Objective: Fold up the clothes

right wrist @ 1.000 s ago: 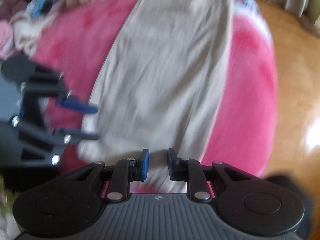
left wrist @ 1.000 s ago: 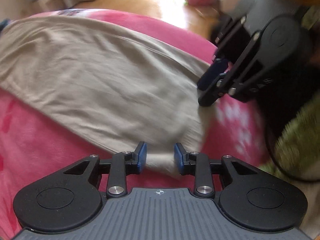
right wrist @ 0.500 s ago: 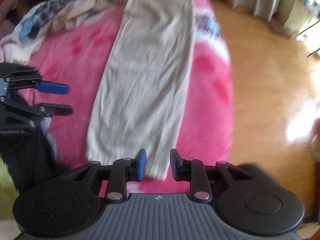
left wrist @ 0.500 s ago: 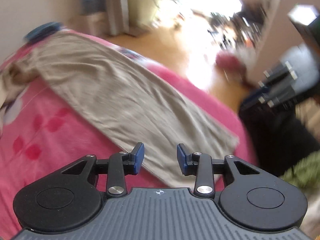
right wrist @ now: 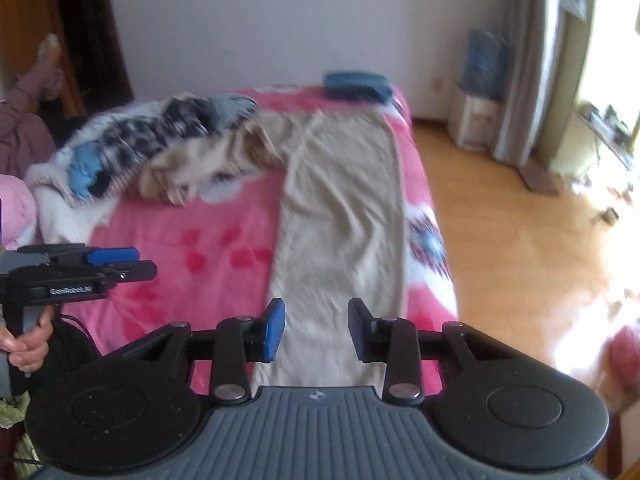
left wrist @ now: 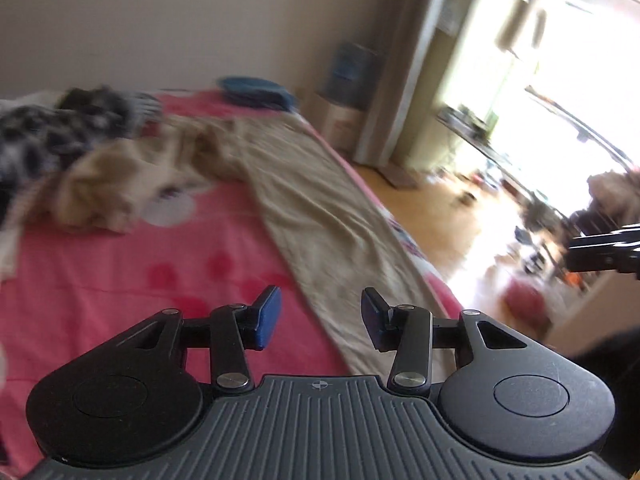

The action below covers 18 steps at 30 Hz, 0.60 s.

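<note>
Beige trousers [right wrist: 340, 216] lie on the pink bedspread [right wrist: 192, 248]. One leg stretches flat toward the near edge, and the other is bunched up toward the left [right wrist: 208, 160]. My right gripper [right wrist: 316, 330] hovers high above the near hem. Its jaws are opening and nothing is between the blue pads. My left gripper [left wrist: 320, 320] also hangs above the bed over the same trousers [left wrist: 320, 208], jaws opening and empty. It shows from the side at the left of the right wrist view [right wrist: 116, 262]. The right gripper [left wrist: 600, 248] pokes in at the right edge of the left wrist view.
A heap of checked and blue clothes [right wrist: 140, 148] sits at the far left of the bed. A folded blue item [right wrist: 356, 86] lies at the far end. Wooden floor [right wrist: 500, 240] runs along the right, with a small cabinet [right wrist: 476, 120] and curtain beyond. A hand [right wrist: 28, 344] grips the left handle.
Both grippers have risen well clear of the trouser hem and their jaws have spread wider. The trousers stay flat on the bed, and the far wall has come into view.
</note>
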{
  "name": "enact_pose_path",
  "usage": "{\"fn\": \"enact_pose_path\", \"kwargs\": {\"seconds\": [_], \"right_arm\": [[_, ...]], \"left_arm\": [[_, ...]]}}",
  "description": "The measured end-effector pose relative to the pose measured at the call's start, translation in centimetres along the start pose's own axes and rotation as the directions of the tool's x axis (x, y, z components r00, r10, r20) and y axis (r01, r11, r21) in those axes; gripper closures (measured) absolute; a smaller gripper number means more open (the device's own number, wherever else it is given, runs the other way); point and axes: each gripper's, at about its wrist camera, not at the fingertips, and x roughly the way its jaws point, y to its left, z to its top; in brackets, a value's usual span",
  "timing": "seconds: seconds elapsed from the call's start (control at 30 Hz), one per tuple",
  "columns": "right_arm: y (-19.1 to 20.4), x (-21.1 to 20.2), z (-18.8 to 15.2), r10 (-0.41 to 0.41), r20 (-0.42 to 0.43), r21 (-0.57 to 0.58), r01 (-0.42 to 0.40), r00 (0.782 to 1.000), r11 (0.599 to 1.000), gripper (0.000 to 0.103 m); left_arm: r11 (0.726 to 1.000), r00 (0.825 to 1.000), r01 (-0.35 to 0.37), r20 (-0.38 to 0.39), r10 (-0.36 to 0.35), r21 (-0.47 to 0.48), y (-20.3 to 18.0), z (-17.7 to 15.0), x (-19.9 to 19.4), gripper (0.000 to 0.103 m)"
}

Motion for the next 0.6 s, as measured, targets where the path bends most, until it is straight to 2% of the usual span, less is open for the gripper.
{"fn": "enact_pose_path", "kwargs": {"seconds": [0.13, 0.2, 0.27, 0.33, 0.43, 0.53, 0.6], "right_arm": [[1.7, 0.6, 3.6, 0.034, 0.052, -0.063, -0.031, 0.998, 0.998, 0.066], [2.5, 1.0, 5.2, 0.052, 0.077, -0.082, -0.045, 0.996, 0.996, 0.066], [3.5, 1.3, 6.3, 0.068, 0.111, -0.116, -0.055, 0.991, 0.992, 0.065], [4.6, 2.0, 7.2, 0.076, 0.161, -0.167, -0.049, 0.984, 0.985, 0.058], [5.8, 4.2, 8.3, 0.099, 0.229, -0.220, -0.048, 0.968, 0.974, 0.057], [6.1, 8.5, 9.9, 0.157, 0.215, -0.201, -0.113, 0.964, 0.973, 0.057], [6.4, 11.9, 10.8, 0.195, 0.198, -0.177, -0.161, 0.961, 0.971, 0.057]], "left_arm": [[0.993, 0.990, -0.090, 0.100, 0.097, -0.074, 2.7, 3.3, -2.8, 0.059], [0.983, 0.972, -0.144, 0.170, 0.162, -0.112, 4.0, 5.0, -4.6, 0.057], [0.969, 0.947, -0.201, 0.226, 0.230, -0.144, 5.4, 6.4, -6.1, 0.049], [0.952, 0.923, -0.265, 0.244, 0.296, -0.152, 6.4, 7.2, -6.4, 0.047], [0.928, 0.907, -0.354, 0.198, 0.372, -0.118, 7.1, 7.1, -3.3, 0.047], [0.909, 0.895, -0.406, 0.162, 0.416, -0.095, 7.3, 6.2, 1.5, 0.047], [0.889, 0.876, -0.449, 0.154, 0.457, -0.087, 7.5, 5.7, 5.4, 0.046]]}}
